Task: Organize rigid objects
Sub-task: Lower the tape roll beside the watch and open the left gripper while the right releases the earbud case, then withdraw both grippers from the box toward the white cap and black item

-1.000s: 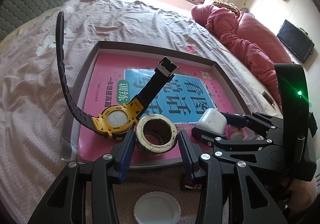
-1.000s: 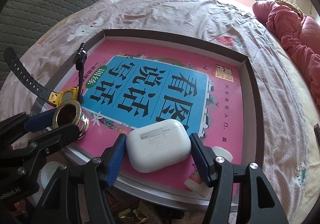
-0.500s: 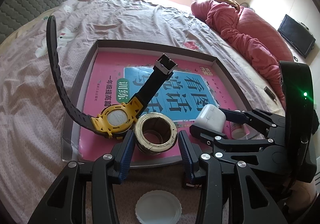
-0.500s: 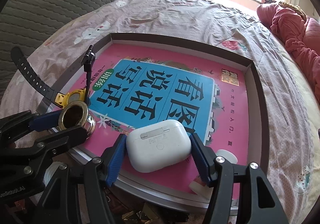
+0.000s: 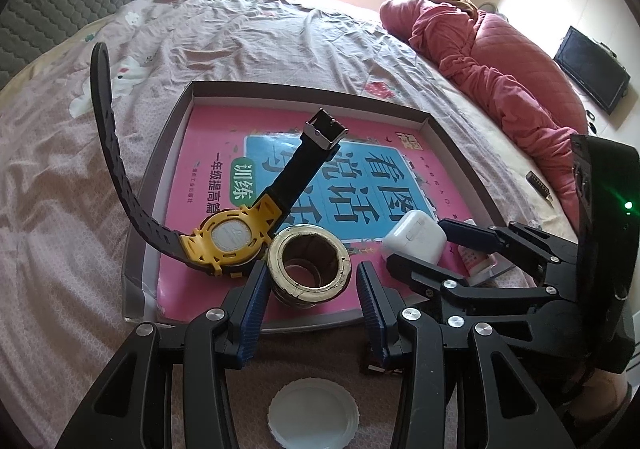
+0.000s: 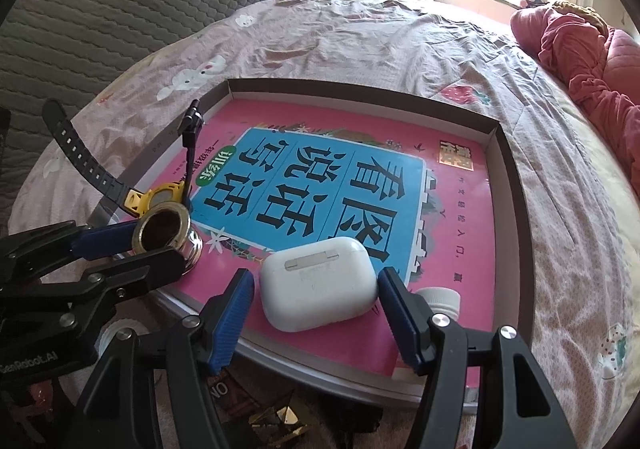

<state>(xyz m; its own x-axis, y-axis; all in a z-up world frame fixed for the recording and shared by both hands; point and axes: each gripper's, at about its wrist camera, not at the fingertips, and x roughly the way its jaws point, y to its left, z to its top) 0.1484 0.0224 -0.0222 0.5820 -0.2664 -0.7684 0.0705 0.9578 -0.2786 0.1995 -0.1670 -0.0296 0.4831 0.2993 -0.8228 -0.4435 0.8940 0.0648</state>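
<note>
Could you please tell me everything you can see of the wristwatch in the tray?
The wristwatch has a yellow case, a pale round face and black ridged rubber straps. It lies in the near left corner of the tray, on the pink book. One strap arches out over the tray wall; the buckle strap rises inward. The brass ring sits right beside it.

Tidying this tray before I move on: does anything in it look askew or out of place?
The watch lies face down at the tray's left edge, one strap arching out over the rim above the bedsheet, the buckle strap sticking up. A small white-capped tube sits wedged in the near right corner. The rest looks settled.
</note>
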